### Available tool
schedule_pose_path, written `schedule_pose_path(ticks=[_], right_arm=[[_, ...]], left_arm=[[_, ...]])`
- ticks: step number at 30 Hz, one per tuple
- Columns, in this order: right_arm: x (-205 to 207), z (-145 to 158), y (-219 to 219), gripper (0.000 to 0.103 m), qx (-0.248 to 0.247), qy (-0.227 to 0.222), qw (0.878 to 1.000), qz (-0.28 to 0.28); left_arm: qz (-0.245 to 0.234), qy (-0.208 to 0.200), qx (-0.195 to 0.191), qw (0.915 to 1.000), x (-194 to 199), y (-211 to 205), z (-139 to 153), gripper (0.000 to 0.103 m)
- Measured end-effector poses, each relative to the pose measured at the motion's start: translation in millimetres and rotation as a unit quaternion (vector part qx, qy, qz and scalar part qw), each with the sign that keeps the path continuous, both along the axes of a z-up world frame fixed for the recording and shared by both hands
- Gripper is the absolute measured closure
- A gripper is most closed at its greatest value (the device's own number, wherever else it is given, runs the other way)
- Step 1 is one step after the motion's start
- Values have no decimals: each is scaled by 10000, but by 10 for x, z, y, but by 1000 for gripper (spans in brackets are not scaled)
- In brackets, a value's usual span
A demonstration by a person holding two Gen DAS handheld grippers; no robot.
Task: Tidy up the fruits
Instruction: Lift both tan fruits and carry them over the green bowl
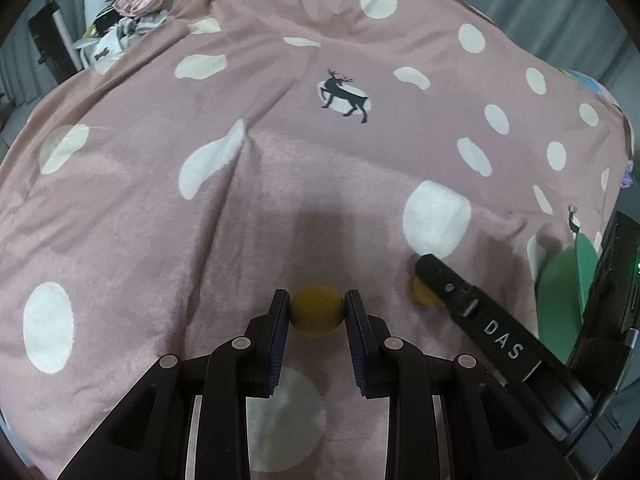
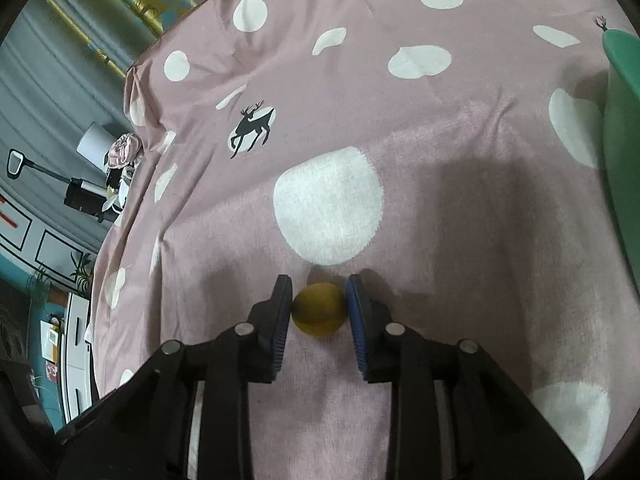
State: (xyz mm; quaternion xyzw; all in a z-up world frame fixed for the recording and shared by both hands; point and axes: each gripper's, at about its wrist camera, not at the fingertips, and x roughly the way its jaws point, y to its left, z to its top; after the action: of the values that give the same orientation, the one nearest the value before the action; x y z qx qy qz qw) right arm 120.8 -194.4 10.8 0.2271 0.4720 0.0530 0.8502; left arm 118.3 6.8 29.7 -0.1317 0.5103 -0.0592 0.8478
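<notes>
In the left wrist view a round yellow fruit (image 1: 317, 311) sits between the blue pads of my left gripper (image 1: 317, 309), which is shut on it just above the pink spotted blanket (image 1: 160, 208). To its right my right gripper (image 1: 425, 282) reaches in from the lower right, with a second yellow fruit (image 1: 420, 298) half hidden behind its near finger. The right wrist view shows that second yellow fruit (image 2: 319, 310) between the pads of the right gripper (image 2: 319, 307); both pads touch its sides. A green bowl (image 1: 568, 292) stands just right of the right gripper, its rim (image 2: 624, 112) at the far right edge.
The pink blanket (image 2: 440, 200) with white dots and deer prints covers the whole bed. A pile of clothes (image 1: 136, 4) lies beyond the far left corner. Left of the bed are a lamp (image 2: 94, 144) and furniture on the floor.
</notes>
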Motion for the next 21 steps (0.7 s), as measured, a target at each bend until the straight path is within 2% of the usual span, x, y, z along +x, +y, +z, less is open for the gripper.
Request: schedule_pose_path(ticks=[7, 14, 18, 21], right_arm=[[-122, -12, -74, 75, 367, 107, 9993, -14], [-248, 75, -181, 75, 515, -44, 9985, -186], [-337, 218, -267, 75, 564, -252, 9977, -265], [-405, 310, -325, 75, 588, -381, 9970, -317]], left_arm=[[-96, 108, 99, 9998, 24, -63, -41, 75], [-97, 11, 99, 9999, -9, -50, -1, 75], [-226, -62, -146, 9996, -40, -51, 44, 75], [-383, -285, -327, 9983, -85, -120, 149, 75]])
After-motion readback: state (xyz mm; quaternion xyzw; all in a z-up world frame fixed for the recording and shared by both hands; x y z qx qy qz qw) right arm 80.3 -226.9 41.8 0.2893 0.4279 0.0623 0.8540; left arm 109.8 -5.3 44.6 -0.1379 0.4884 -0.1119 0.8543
